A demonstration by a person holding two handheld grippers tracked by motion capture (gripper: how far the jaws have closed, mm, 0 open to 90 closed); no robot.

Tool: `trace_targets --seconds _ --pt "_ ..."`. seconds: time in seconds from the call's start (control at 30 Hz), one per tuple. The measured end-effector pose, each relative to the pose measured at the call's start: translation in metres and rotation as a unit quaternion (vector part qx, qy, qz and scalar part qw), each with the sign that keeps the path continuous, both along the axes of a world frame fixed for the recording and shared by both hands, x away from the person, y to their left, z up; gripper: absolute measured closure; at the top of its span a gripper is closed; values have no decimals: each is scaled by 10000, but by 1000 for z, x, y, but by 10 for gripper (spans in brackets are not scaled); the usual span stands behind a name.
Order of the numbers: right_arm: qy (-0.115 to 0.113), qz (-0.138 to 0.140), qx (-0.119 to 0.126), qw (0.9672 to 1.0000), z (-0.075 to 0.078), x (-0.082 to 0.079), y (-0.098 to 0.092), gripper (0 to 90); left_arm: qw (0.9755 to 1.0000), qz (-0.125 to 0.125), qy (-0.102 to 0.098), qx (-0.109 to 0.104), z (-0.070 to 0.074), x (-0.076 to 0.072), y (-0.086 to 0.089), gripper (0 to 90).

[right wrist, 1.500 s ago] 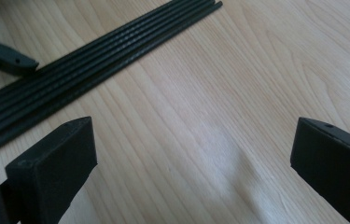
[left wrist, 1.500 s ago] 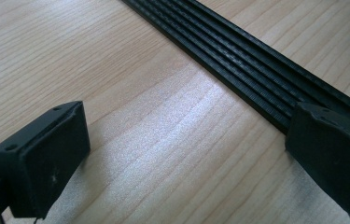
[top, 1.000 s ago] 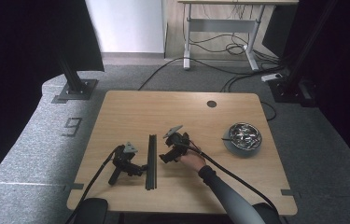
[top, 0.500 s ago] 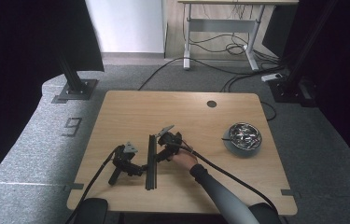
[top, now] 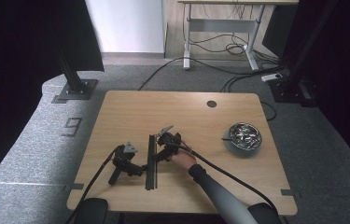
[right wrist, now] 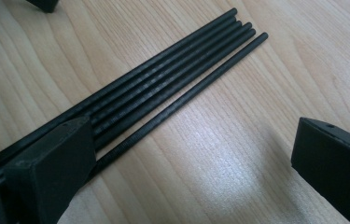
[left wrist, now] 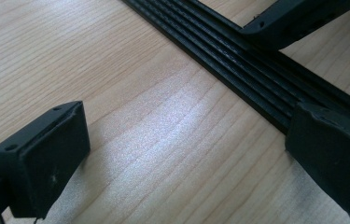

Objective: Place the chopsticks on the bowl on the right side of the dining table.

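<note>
Near front edge of tabletop (top: 116,112), high view: bundle of black rods (top: 151,161) lies front-to-back, left of centre. Left gripper (top: 134,167) just left of bundle, right gripper (top: 159,157) just right, likely bracketing it to keep rods together. Metal bowl (top: 243,136) well apart toward right edge.

Left gripper view: jaws spread, nothing between; far jaw over rods' edge, other gripper's jaw above.

Right gripper view: jaws spread, holding nothing; one rod (right wrist: 186,95) strays slightly from rest, probably next to nudge or pinch.
</note>
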State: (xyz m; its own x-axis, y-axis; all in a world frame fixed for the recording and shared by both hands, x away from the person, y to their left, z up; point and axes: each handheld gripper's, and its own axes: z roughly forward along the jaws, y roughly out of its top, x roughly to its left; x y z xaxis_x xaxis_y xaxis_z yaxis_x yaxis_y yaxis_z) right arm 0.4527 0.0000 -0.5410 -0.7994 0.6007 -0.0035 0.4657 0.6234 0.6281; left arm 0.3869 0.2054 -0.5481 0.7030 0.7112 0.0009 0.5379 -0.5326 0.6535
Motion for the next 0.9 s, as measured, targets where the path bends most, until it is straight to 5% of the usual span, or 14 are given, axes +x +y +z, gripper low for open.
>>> trace_targets --seconds 0.9 --pt "-80 -481 -96 9988 -4 18 -19 0 10000 8 4 -6 0 0 0 0"
